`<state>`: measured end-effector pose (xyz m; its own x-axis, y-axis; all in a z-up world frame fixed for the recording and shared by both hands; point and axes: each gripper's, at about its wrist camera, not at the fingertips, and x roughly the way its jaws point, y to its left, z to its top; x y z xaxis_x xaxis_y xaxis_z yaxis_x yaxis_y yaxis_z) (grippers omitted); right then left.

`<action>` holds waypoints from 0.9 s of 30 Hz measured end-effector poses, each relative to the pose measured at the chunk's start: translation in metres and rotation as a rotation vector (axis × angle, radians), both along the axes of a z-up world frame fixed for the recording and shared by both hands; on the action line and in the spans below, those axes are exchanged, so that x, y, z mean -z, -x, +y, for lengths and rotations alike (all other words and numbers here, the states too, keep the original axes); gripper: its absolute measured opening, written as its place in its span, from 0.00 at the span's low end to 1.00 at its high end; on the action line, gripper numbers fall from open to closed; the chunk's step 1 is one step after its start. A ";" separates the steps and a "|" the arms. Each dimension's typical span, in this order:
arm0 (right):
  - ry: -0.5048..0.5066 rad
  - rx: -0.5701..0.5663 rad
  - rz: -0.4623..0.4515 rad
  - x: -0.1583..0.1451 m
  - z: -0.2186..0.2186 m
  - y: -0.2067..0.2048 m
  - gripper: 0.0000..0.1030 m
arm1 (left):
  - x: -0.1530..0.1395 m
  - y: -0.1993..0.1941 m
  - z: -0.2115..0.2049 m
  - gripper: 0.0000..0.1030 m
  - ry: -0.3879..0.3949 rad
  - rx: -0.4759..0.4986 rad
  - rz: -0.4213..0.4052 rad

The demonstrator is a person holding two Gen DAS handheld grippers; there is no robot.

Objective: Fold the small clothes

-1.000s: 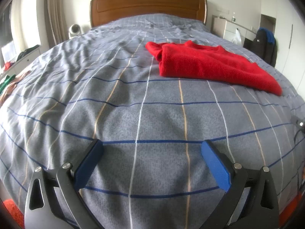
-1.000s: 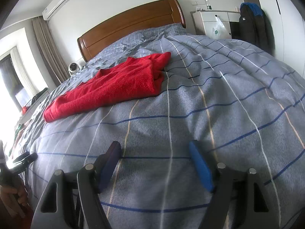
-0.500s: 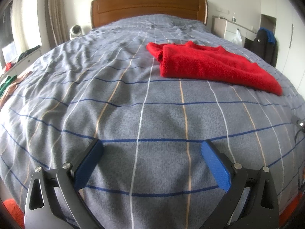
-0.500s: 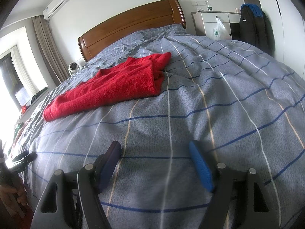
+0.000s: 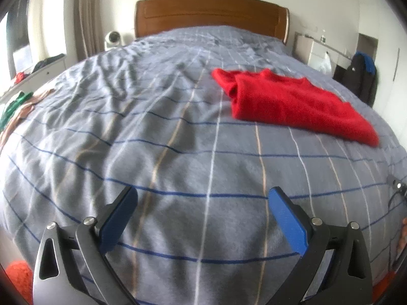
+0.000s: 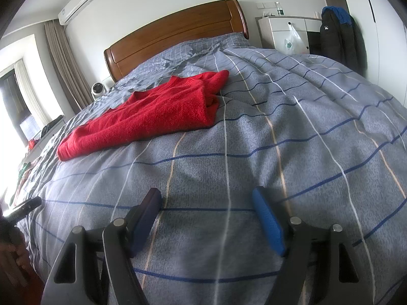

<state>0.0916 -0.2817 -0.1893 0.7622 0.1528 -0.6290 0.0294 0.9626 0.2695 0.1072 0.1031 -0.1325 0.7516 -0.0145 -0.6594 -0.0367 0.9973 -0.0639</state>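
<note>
A folded red sweater (image 5: 292, 104) lies on the grey checked bed cover (image 5: 178, 127), right of the bed's middle; it also shows in the right wrist view (image 6: 155, 117), up and to the left. My left gripper (image 5: 202, 198) is open and empty, low over the cover near the foot of the bed, well short of the sweater. My right gripper (image 6: 207, 198) is open and empty, also over bare cover, with the sweater ahead and to its left.
A wooden headboard (image 5: 211, 15) stands at the far end. A white cabinet (image 6: 287, 33) and a dark hanging jacket (image 6: 335, 38) stand right of the bed. Loose clothes (image 5: 15, 106) lie on a sideboard to the left. Something orange (image 5: 17, 277) lies low at the bed's foot.
The left wrist view has swung a little to the left and is slightly blurred. The right gripper has barely moved. Both stay open and the sweater lies as before.
</note>
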 end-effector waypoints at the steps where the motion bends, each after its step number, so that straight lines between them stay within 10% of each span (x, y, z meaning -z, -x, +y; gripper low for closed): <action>1: 0.013 0.005 0.018 -0.002 0.001 -0.001 0.72 | -0.002 0.001 0.002 0.99 -0.002 -0.003 -0.006; 10: -0.155 0.039 0.073 -0.076 -0.048 -0.100 0.72 | -0.001 -0.009 0.018 0.99 0.060 -0.040 -0.006; 17: -0.212 -0.020 0.278 -0.041 -0.046 -0.226 0.72 | 0.009 -0.012 0.012 0.99 0.030 -0.026 0.028; 19: -0.182 -0.022 0.349 -0.023 -0.033 -0.241 0.60 | 0.009 -0.013 0.013 0.99 0.020 -0.025 0.034; 21: -0.144 -0.024 0.395 -0.019 -0.023 -0.249 0.16 | 0.008 -0.013 0.017 0.99 0.034 -0.029 0.028; 27: -0.236 -0.120 0.284 -0.101 0.018 -0.253 0.10 | 0.006 -0.023 0.031 0.99 0.119 -0.054 0.026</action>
<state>0.3444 -0.2637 -0.0879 0.5304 0.3960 -0.7496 0.0254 0.8764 0.4809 0.1303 0.1337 -0.1383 0.7364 -0.0543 -0.6744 -0.0930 0.9792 -0.1803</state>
